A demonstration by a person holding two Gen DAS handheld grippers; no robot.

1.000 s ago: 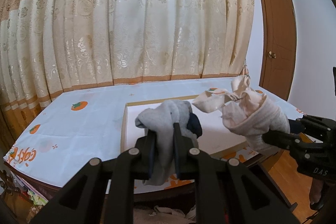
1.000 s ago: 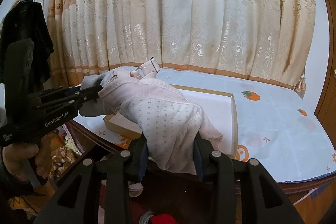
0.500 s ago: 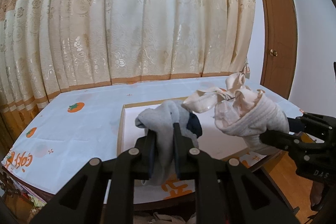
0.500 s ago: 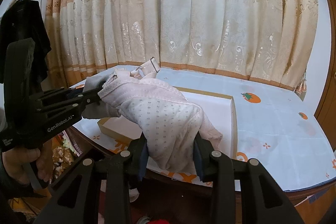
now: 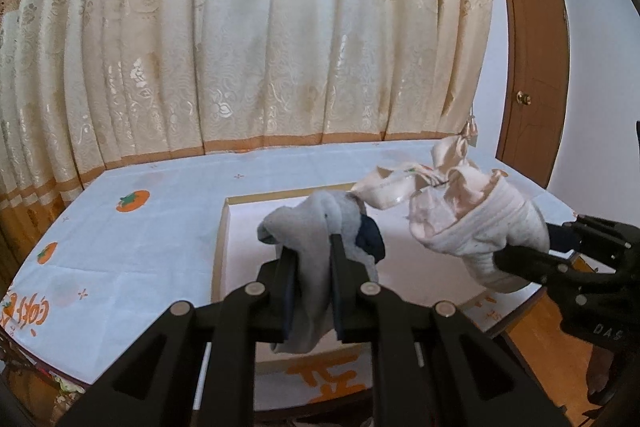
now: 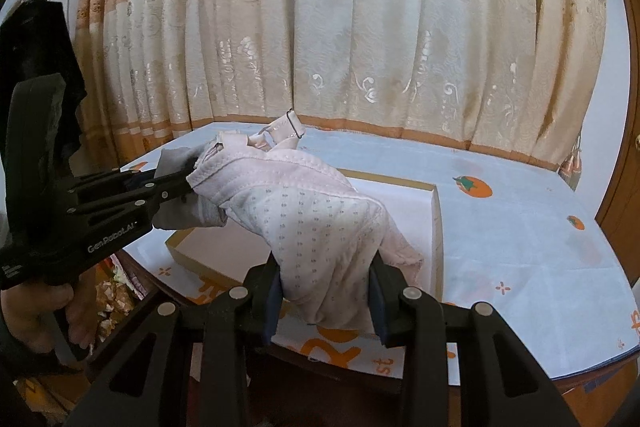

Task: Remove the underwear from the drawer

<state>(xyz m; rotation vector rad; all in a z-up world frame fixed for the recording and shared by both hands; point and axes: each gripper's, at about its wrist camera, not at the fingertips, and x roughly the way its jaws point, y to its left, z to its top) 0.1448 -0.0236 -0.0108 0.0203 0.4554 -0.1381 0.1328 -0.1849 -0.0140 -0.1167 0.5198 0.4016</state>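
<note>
Left gripper (image 5: 313, 247): jaws clamped on a grey garment (image 5: 316, 227), a dark navy piece bunched against it; cloth hangs down between the jaws.
Right gripper (image 6: 325, 291): jaws clamped on a pale pink dotted garment (image 6: 320, 215), bulky, holding them partly apart. Strap with a metal ring (image 6: 292, 125) sticks up from its far end.

Both garments are held in the air above the shallow box-like drawer (image 6: 434, 223), which sits on the worktop (image 6: 520, 227) with its persimmon-print cloth. The visible drawer floor is bare white; the part behind the cloth is hidden.

Change over the last second: both grippers drifted sideways across the worktop, grip unchanged on each. More cloth-covered surface shows past the drawer in the left view than before. The garments kept their shape in the jaws.

Reading: removal looks done for these two pieces; carry phase. Next step probably a set-down spot outside the drawer. Risk: loose strap snagging on the left gripper, which sits close to it
</note>
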